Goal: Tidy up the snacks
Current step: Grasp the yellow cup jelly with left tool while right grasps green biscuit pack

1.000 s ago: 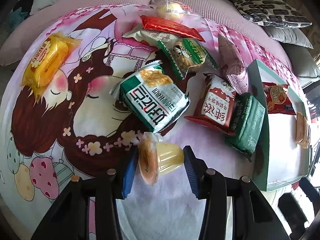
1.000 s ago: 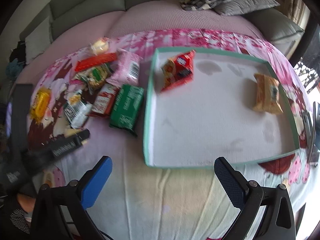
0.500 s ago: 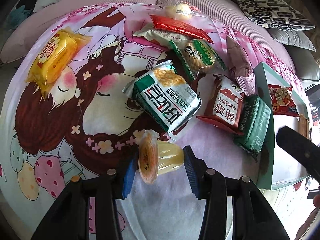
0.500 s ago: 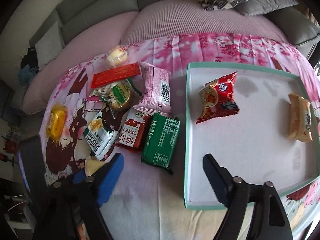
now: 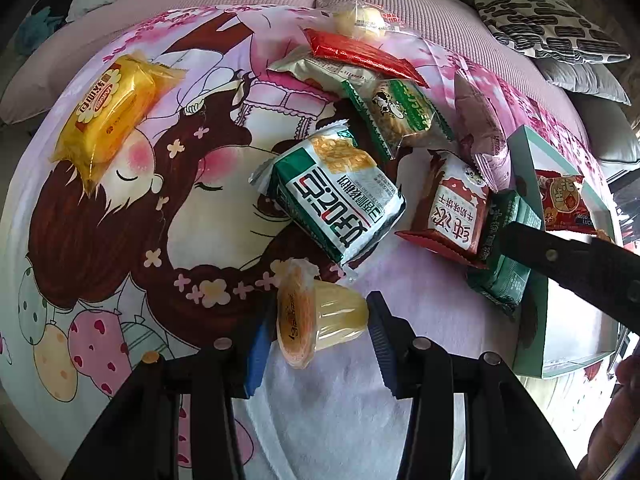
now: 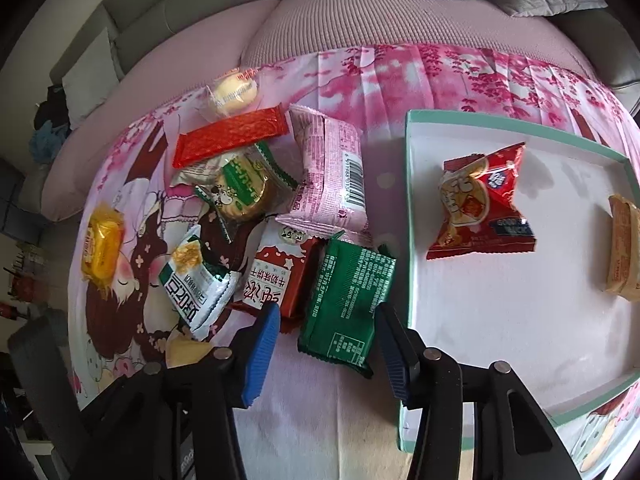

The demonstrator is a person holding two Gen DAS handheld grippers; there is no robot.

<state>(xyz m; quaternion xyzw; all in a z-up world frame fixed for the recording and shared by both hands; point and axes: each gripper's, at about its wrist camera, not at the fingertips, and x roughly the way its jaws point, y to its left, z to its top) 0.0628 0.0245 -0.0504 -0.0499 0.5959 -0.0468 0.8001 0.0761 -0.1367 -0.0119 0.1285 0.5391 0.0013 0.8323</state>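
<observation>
My left gripper (image 5: 320, 328) is shut on a yellow jelly cup (image 5: 320, 318), which lies on its side between the blue pads just above the cartoon cloth. My right gripper (image 6: 326, 344) is open, its fingers on either side of the near end of a dark green packet (image 6: 348, 300); whether they touch it is unclear. The green-rimmed white tray (image 6: 408, 216) holds a red snack bag (image 6: 480, 208) and an orange packet (image 6: 624, 248). Several more snacks lie left of the tray, among them a green-white packet (image 5: 336, 204) and a red-white packet (image 6: 280, 276).
A yellow packet (image 5: 108, 112) lies apart at the far left of the cloth. A pink packet (image 6: 332, 172), a red bar (image 6: 232, 136), a round cookie pack (image 6: 244, 184) and a pale bun (image 6: 232, 92) lie further back. Patterned cushions (image 5: 548, 24) sit behind on the sofa.
My right gripper moved left from the tray to the dark green packet and narrowed its opening. My left gripper kept the jelly cup and rose slightly.
</observation>
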